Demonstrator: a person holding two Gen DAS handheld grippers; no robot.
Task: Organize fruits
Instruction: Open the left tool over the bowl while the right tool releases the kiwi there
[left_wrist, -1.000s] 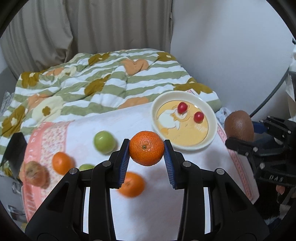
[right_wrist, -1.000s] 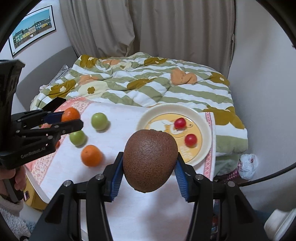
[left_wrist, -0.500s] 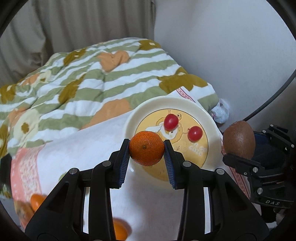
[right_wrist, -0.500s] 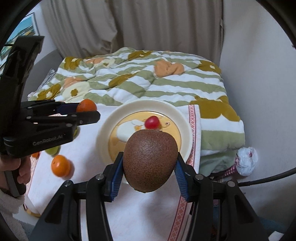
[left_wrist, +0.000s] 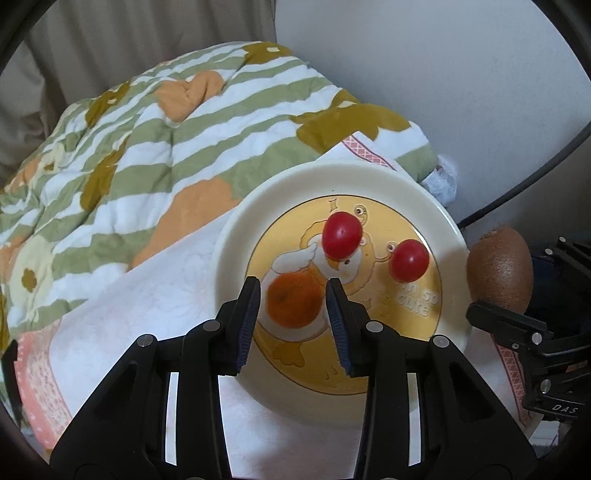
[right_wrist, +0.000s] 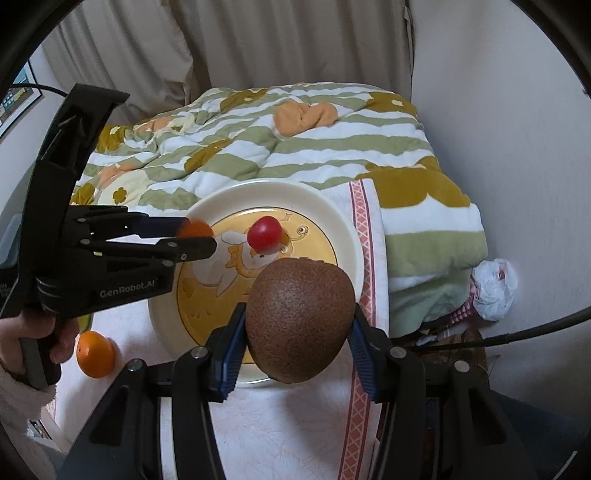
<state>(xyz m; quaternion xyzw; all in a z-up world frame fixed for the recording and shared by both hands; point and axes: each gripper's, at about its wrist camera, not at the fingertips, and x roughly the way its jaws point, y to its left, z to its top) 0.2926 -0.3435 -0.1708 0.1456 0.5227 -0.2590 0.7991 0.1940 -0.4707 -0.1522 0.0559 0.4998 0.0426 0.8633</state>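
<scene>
A cream plate (left_wrist: 231, 254) (right_wrist: 266, 195) with a yellow duck picture holds two cherry tomatoes (left_wrist: 341, 234) (left_wrist: 409, 260); the right wrist view shows one (right_wrist: 264, 232). My left gripper (left_wrist: 293, 284) (right_wrist: 201, 236) hangs over the plate's left part. A blurred tangerine (left_wrist: 293, 301) (right_wrist: 194, 229) sits between its blue pads with a slim gap on each side, below the tips. My right gripper (right_wrist: 297, 308) is shut on a brown kiwi (right_wrist: 299, 317) (left_wrist: 498, 273) above the plate's near right rim.
The plate rests on a white cloth (left_wrist: 155, 295) with a pink border, laid over a striped quilt (left_wrist: 147, 129). Another tangerine (right_wrist: 95, 352) lies on the cloth at left, beside a person's hand (right_wrist: 37, 332). A wall, a cable and a plastic bag (right_wrist: 493, 288) are at right.
Both grippers moved down and toward the plate, which now fills the views. The tangerine now looks smaller, blurred and lower between the left pads instead of pinched. The kiwi stays gripped.
</scene>
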